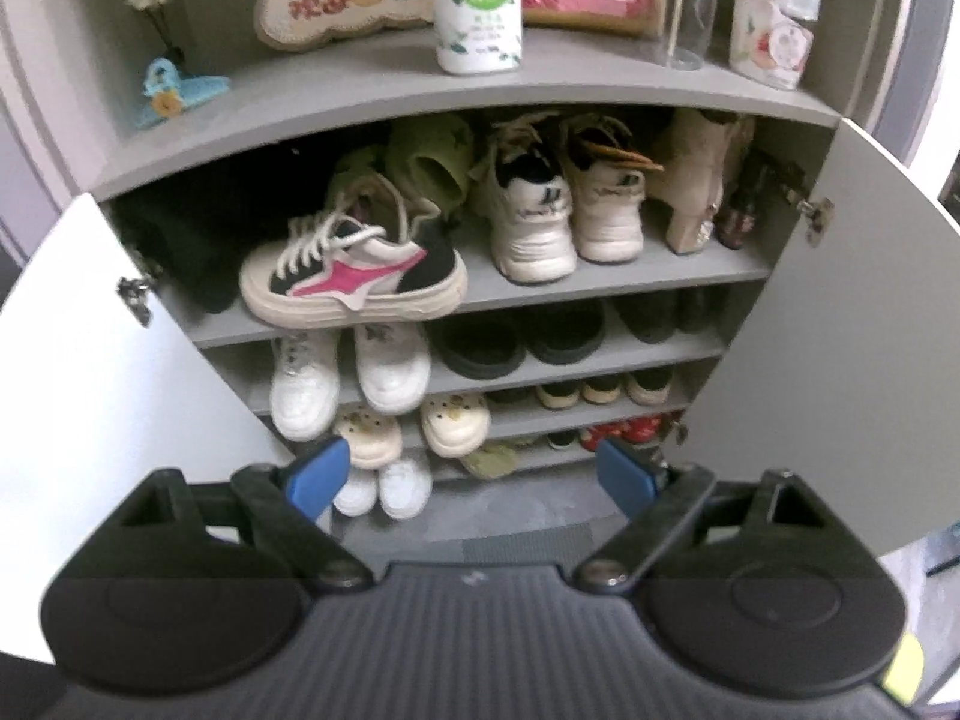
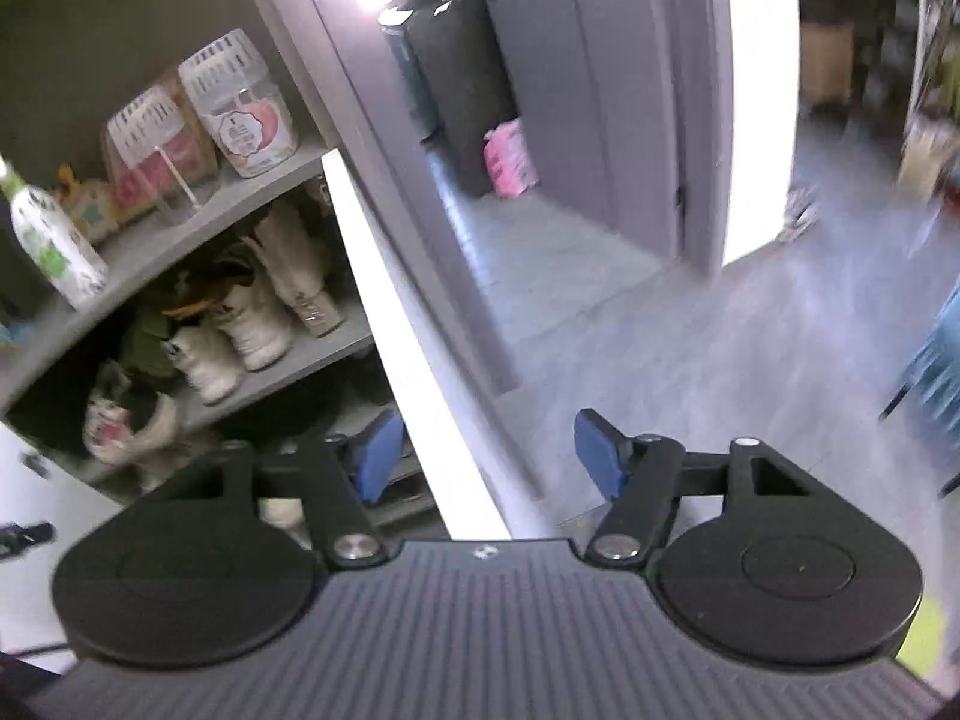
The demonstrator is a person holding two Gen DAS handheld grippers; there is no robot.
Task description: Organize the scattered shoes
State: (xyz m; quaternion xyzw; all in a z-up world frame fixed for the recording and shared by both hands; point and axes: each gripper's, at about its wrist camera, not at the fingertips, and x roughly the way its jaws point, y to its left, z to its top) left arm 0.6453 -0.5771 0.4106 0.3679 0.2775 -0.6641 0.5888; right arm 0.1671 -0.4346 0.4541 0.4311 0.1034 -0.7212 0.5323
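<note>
Both doors of the shoe cabinet (image 1: 336, 108) hang wide, and the left gripper (image 1: 474, 474) faces it, jaws spread, gripping nothing. There's the pink-striped sneaker (image 1: 354, 273), lying sideways at the front edge of the upper shoe shelf (image 1: 630, 276), toward its left end, sole lip overhanging a touch. A pair of white trainers (image 1: 558, 210) stands further right on that same shelf (heels out). Right gripper (image 2: 486, 456) over by the cabinet's right door (image 2: 408, 330), jaws spread too, empty, grey floor (image 2: 690, 330) beyond.
</note>
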